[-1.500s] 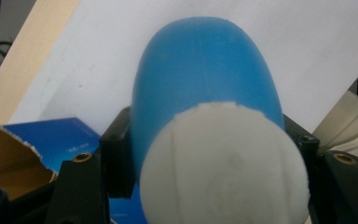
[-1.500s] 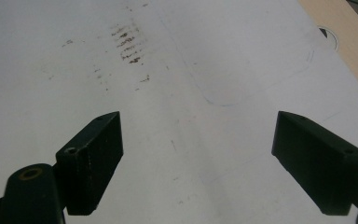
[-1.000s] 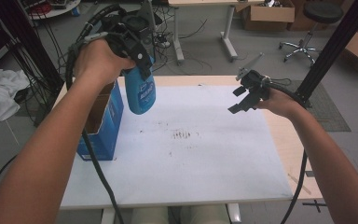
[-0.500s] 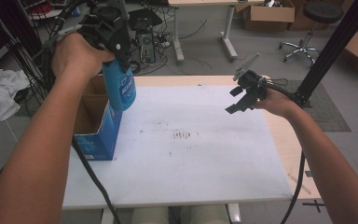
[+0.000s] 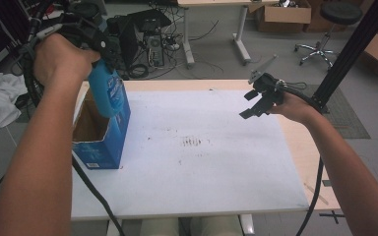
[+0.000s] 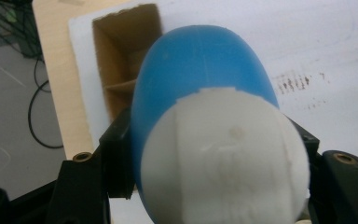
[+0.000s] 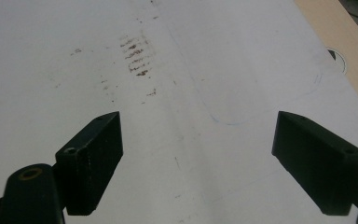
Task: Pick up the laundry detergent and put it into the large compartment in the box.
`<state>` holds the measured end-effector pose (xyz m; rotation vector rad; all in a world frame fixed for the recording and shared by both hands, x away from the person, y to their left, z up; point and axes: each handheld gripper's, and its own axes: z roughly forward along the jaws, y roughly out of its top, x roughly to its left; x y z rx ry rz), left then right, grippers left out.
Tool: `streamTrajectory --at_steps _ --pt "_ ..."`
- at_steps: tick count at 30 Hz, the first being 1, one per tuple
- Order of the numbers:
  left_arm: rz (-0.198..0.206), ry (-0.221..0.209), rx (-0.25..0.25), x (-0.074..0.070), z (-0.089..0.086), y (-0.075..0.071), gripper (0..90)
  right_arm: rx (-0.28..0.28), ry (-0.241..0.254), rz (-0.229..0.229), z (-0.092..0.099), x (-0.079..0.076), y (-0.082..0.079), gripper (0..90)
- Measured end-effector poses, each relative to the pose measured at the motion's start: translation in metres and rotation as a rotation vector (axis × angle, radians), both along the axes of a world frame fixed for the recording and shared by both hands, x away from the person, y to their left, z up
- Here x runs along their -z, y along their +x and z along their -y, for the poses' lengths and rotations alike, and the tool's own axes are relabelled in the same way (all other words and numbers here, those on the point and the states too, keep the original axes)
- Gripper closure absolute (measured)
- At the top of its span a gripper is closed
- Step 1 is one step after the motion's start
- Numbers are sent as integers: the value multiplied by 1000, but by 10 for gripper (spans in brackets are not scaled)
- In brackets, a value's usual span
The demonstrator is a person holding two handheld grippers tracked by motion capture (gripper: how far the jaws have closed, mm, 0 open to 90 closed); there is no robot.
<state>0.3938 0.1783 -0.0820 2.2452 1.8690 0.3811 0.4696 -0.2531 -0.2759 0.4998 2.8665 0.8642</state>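
A blue bottle (image 5: 109, 93) with a white cap end (image 6: 223, 158) hangs in the air, tilted, over the open blue cardboard box (image 5: 101, 142) at the table's left edge. My left gripper (image 5: 103, 49) is shut on the bottle, its black jaws pressed on both sides of the bottle in the left gripper view. The box's brown inside with a divider (image 6: 121, 88) shows below the bottle. My right gripper (image 5: 256, 103) hovers over the table's right side, open, with nothing between its fingers (image 7: 93, 158) but the white sheet.
A white sheet (image 5: 197, 147) with brown smudges (image 7: 135, 53) covers the wooden table (image 5: 300, 152). A black post (image 5: 349, 49) rises at the right. Cables, computers, boxes and a stool lie on the floor beyond.
My left gripper has carried the blue bottle leftward and a little up, from over the sheet to above the open box. The right gripper has stayed put.
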Motion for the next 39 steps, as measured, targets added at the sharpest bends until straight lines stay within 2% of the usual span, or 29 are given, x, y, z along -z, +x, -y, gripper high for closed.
streamTrajectory --at_steps 4,9,21,25,28,39 --pt "2 -15 -54 2 -12 -2 378 -3 2 2 0 0 0 161" --pt "4 -5 -100 7 -24 -4 378 -3 1 0 -1 0 1 161" --pt "-8 -10 -147 29 -43 -4 378 2 0 1 4 0 1 161" --pt "-15 -13 -156 41 -49 -3 379 12 4 -4 5 0 0 161" --pt "-24 -3 -145 51 -51 -3 378 10 4 -2 5 0 1 161" --pt "-33 3 -126 96 -59 2 378 10 -1 -9 4 5 3 159"
